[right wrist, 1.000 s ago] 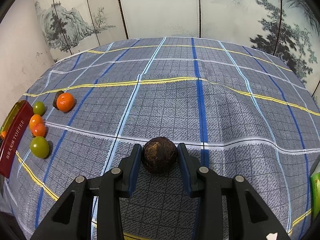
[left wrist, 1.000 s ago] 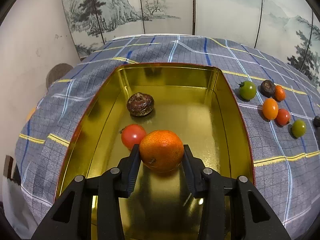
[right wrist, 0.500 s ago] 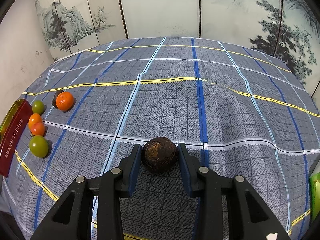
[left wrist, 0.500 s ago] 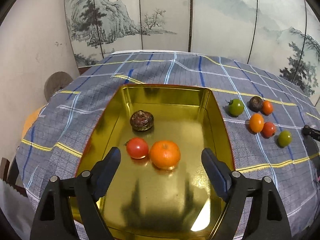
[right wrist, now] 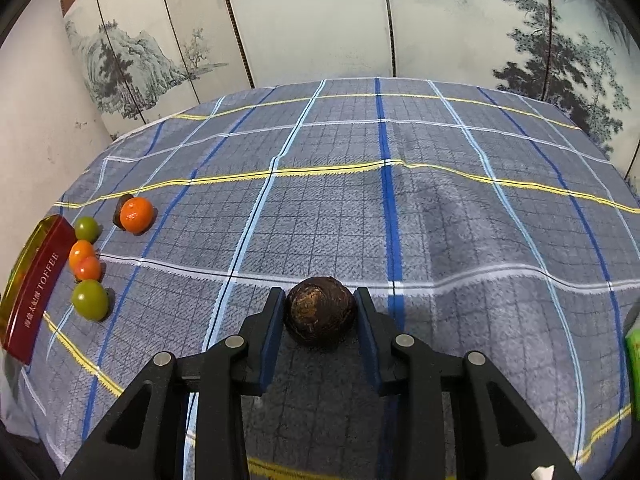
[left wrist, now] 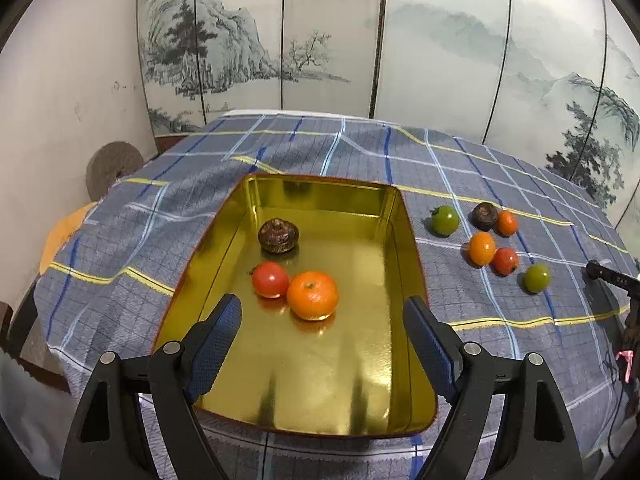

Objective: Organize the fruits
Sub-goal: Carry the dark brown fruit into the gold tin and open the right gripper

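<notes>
A gold tin tray (left wrist: 404,248) lies on the checked cloth and holds an orange mandarin (left wrist: 313,295), a red tomato (left wrist: 270,279) and a dark brown fruit (left wrist: 278,235). My left gripper (left wrist: 322,330) hangs open above the tray's near half, with nothing between its fingers. To the right of the tray lie several loose fruits: a green one (left wrist: 445,219), a brown one (left wrist: 485,215), orange and red ones (left wrist: 482,248), another green one (left wrist: 537,277). My right gripper (right wrist: 321,318) is shut on a brown round fruit (right wrist: 321,312) that rests on the cloth.
The tray's red side, lettered TOFFEE (right wrist: 32,296), shows at the left edge of the right wrist view, with the loose fruits (right wrist: 90,300) beside it. A folding screen (left wrist: 320,40) stands behind the table. A green packet (right wrist: 634,352) lies at the right edge.
My left gripper let go of the mandarin, opened wide and drew back and up from the tray. The right gripper stayed shut on the brown fruit without moving.
</notes>
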A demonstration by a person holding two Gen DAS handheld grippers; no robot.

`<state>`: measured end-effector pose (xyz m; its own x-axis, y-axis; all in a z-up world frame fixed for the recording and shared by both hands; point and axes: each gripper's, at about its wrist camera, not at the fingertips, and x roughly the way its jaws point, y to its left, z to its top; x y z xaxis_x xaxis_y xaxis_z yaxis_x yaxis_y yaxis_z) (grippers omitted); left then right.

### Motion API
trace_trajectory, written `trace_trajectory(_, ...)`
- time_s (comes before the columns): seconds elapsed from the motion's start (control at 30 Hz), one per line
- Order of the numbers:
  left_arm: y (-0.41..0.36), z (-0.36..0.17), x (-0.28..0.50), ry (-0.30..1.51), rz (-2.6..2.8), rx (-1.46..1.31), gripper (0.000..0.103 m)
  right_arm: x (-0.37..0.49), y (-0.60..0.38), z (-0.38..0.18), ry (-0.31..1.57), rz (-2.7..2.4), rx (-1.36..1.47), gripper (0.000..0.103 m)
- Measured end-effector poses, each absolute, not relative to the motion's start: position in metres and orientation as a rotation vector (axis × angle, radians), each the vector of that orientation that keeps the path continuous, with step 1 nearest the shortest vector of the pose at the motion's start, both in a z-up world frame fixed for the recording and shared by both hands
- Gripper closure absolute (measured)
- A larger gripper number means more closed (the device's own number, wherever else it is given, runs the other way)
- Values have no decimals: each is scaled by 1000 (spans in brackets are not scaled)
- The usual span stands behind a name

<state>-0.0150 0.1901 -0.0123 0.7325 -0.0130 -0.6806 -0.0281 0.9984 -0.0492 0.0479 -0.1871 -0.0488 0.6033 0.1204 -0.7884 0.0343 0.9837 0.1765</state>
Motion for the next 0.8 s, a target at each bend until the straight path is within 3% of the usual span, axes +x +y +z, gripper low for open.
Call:
trace_trajectory(0.37,194,9,-35,678,71,-52,20,24,-144,-8,857,212,219,71)
trace_trajectory(0.8,212,8,-50,673,140,-15,20,69,60,46,824,673,121,71)
